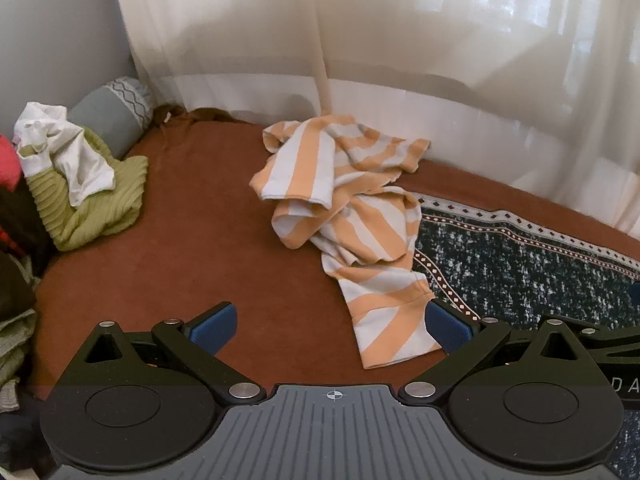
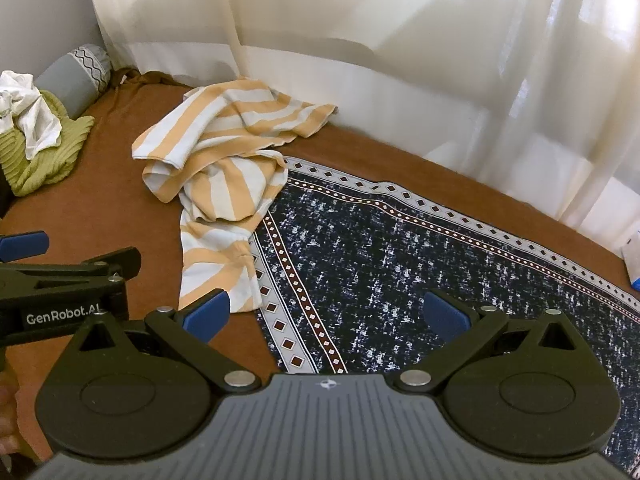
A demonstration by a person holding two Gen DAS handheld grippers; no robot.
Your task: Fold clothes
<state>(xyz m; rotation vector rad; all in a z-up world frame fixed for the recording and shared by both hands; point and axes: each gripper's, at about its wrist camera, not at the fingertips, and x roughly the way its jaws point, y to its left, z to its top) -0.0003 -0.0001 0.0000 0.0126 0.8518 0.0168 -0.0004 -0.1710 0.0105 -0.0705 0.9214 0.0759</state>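
Striped shirt (image 1: 344,208), orange and pale bands, lies crumpled on the brown cover (image 1: 192,232), bunched in the middle with one sleeve or hem trailing toward the cameras; its right edge overlaps the border of the dark patterned cloth (image 1: 520,264). It is not folded: layers are twisted over each other and no clean edge shows. Left gripper (image 1: 330,330) held low over the brown cover, jaws spread wide, with the trailing end of the shirt just inside its right finger; nothing is pinched. Right gripper (image 2: 326,314) likewise spread and empty, hovering over the patterned cloth just right of that same trailing end. Judgement: both tools flank the near end of the shirt, a placement that would suit taking hold of it to pull it flat, though the pictures alone do not settle that. The left tool's side also shows at the left edge of the right wrist view, so the two are close together. Further out: a heap of other clothes at far left, a white piece (image 1: 68,152) on top of a green ribbed knit (image 1: 92,200), with a grey bolster (image 1: 116,116) behind it against the wall. Sheer curtain (image 1: 360,40) closes off the far side.
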